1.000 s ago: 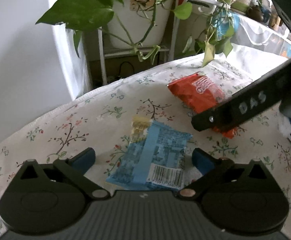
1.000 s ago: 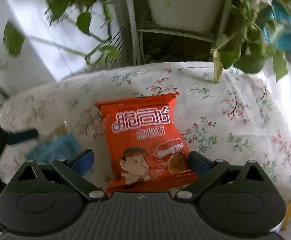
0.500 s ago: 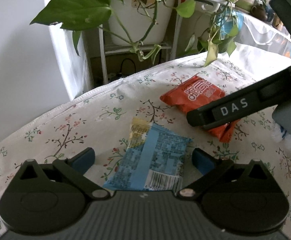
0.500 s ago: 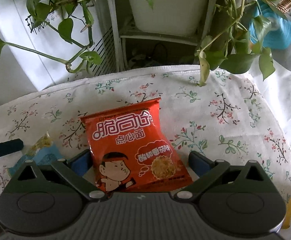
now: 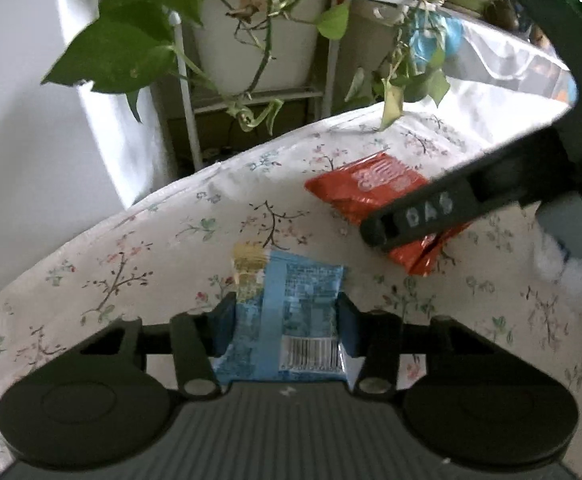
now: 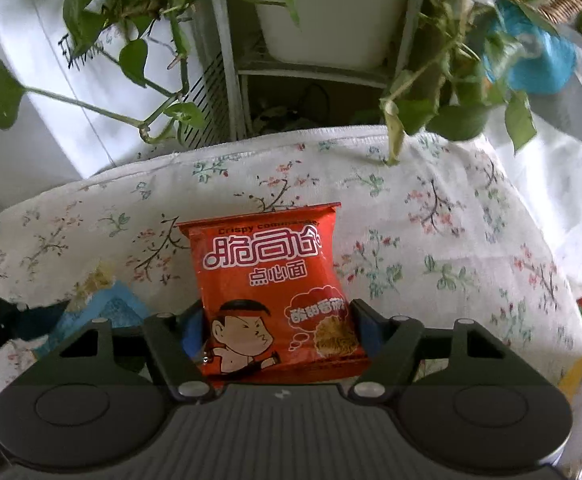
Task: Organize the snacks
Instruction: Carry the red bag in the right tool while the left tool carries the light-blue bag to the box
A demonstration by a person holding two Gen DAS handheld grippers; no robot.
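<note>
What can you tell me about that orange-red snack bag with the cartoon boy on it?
The orange-red snack bag is a small, glossy, crinkly packet that looks like foil plastic, sealed at the top. It carries white Chinese lettering, the words "Crispy commander", a cartoon boy and a picture of noodles. It lies face up on the flowered tablecloth, top edge pointing towards the plants. The right gripper has just been closing on its lower half, and the blue pads press its sides, pinching it narrower there. A blue packet lies beside it.
</note>
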